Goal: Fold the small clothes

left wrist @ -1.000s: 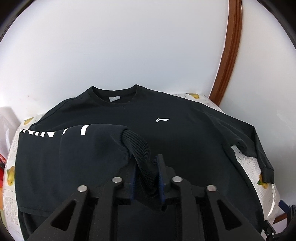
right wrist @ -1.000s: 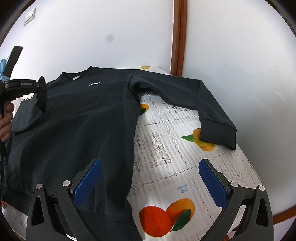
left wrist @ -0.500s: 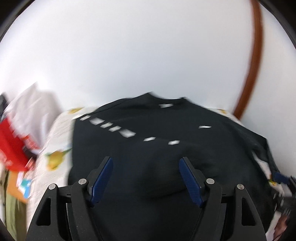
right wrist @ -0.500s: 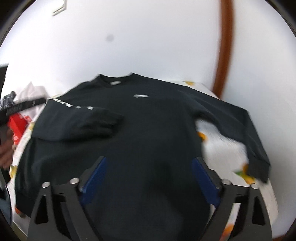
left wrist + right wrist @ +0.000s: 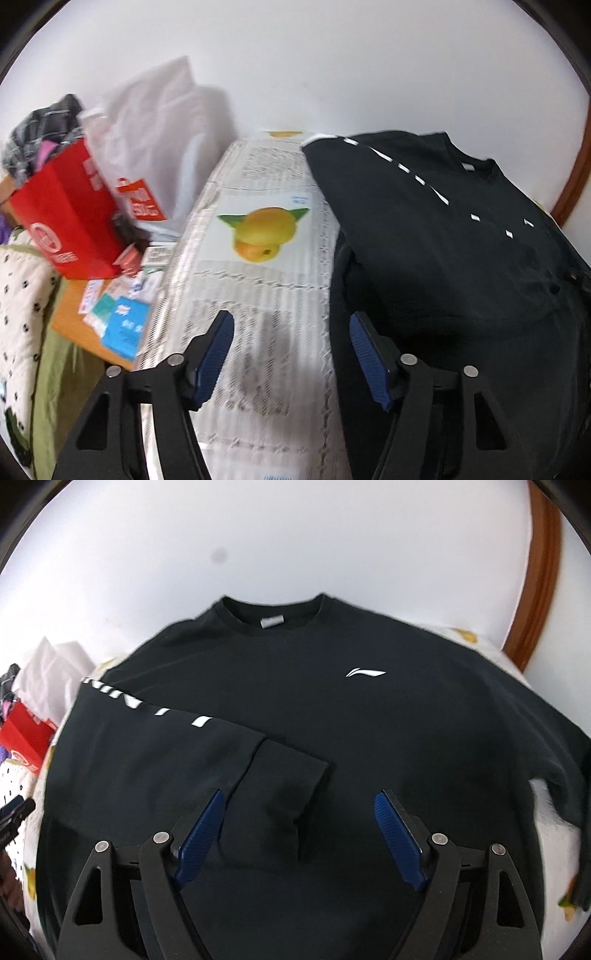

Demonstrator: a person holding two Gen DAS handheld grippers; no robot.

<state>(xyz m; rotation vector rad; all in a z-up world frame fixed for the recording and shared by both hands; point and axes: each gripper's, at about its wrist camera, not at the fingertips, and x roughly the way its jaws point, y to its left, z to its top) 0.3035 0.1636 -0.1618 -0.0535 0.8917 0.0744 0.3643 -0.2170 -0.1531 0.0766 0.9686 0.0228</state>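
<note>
The sweatshirt (image 5: 332, 738) lay flat on the tablecloth (image 5: 258, 295), collar toward the wall, one sleeve (image 5: 177, 746) folded across its chest. Left of the table, a paper bag (image 5: 70, 221) stood before a plastic bag (image 5: 159, 140).

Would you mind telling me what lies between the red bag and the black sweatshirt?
In the left wrist view, only the fruit-print tablecloth lies between the red bag and the black sweatshirt, with a printed yellow fruit there.
</note>
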